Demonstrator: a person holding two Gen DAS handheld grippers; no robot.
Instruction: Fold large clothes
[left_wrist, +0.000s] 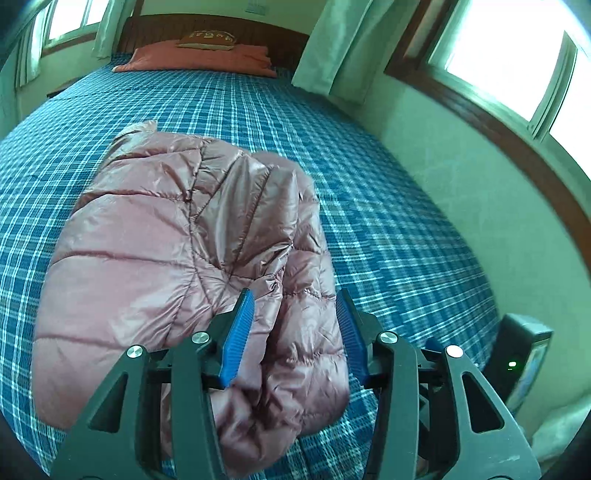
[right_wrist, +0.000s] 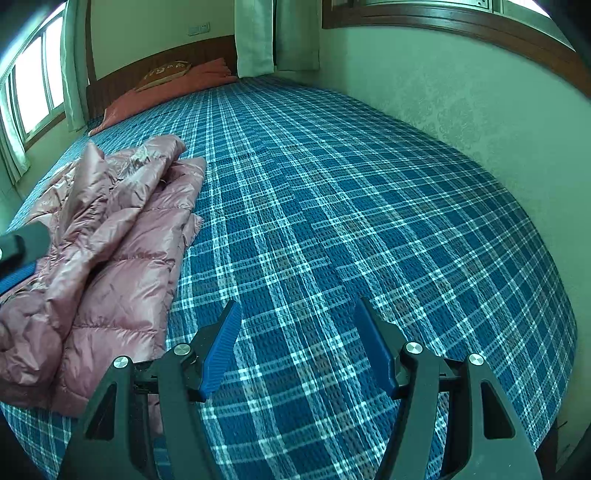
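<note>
Left gripper (left_wrist: 295, 299) gapes over the bunched pink jacket (left_wrist: 177, 266) lying on the plaid bed (left_wrist: 388, 221); right gripper (right_wrist: 295, 310) hangs spread, empty, beside it. Slick puffy fabric may slip out, I reckon, undoing the fold.

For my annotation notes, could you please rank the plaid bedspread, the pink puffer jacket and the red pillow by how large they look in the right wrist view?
1. Plaid bedspread, filling most of the frame.
2. Pink puffer jacket.
3. Red pillow, smallest, though it lies farthest from the camera, so its true size against the jacket is unsure.
</note>
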